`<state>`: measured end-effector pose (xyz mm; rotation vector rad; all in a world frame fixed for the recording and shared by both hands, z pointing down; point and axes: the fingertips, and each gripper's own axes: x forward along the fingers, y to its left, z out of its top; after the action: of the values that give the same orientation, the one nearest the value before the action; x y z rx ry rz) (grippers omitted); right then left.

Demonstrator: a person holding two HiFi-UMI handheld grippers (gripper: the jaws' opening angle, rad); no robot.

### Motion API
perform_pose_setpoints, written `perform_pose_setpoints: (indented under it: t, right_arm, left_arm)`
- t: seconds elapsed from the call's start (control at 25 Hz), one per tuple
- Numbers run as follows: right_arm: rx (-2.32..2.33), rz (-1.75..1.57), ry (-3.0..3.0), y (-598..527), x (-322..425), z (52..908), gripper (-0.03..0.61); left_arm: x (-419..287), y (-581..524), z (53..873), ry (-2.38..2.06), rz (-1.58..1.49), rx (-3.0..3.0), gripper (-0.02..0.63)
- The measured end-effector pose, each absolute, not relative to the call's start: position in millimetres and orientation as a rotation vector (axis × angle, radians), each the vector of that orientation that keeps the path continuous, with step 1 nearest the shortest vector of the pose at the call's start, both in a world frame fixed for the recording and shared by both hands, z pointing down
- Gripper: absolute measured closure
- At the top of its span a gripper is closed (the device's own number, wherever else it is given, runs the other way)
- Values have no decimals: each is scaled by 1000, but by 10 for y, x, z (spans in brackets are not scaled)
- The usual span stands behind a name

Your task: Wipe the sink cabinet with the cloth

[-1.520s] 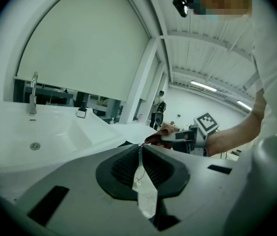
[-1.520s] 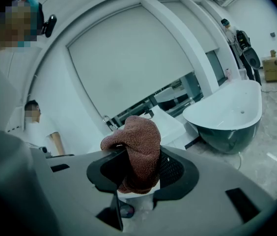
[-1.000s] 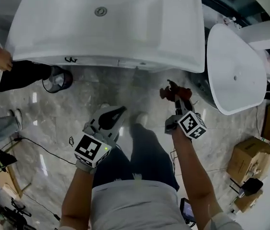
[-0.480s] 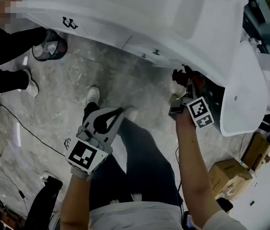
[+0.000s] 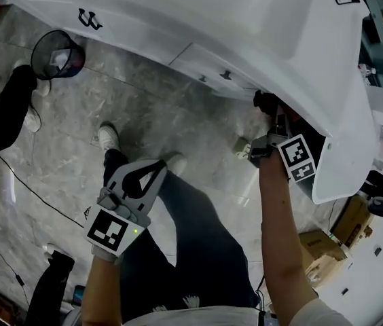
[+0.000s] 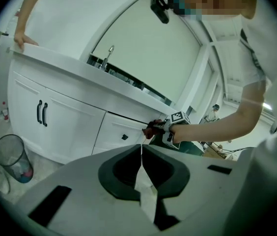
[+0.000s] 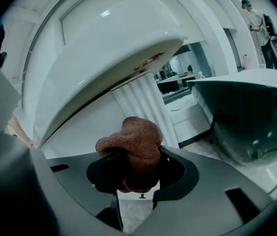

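The right tongs (image 7: 137, 178) pinched the bunched brown cloth (image 7: 137, 146), raised to the right end of the white sink cabinet (image 5: 208, 63); whether the cloth touched the panel could not be told. The left tongs (image 6: 141, 154) were pressed together, empty, low and well apart from the cabinet. The wipe looked about to start. Next, the cloth needed pressing against the cabinet face and sweeping along it.

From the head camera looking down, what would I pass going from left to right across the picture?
Waste bin → left gripper, jaws together → drawer knob → cloth held in the right gripper → cardboard box.
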<state>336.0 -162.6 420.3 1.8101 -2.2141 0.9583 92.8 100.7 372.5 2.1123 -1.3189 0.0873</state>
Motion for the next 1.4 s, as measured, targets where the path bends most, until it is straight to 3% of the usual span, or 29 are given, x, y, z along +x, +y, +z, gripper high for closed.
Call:
perform_pose_setpoints:
  t: [0.36,1.4]
  right_arm:
    - [1861,903,-2190,-1610,3254,4206,439]
    - [1573,977,-2393,-1474,995,4194,437]
  left_arm:
    - [792,1037,3780,-1257,94,2161,601]
    - [-276,1233,3916,-1301,82,2057,601]
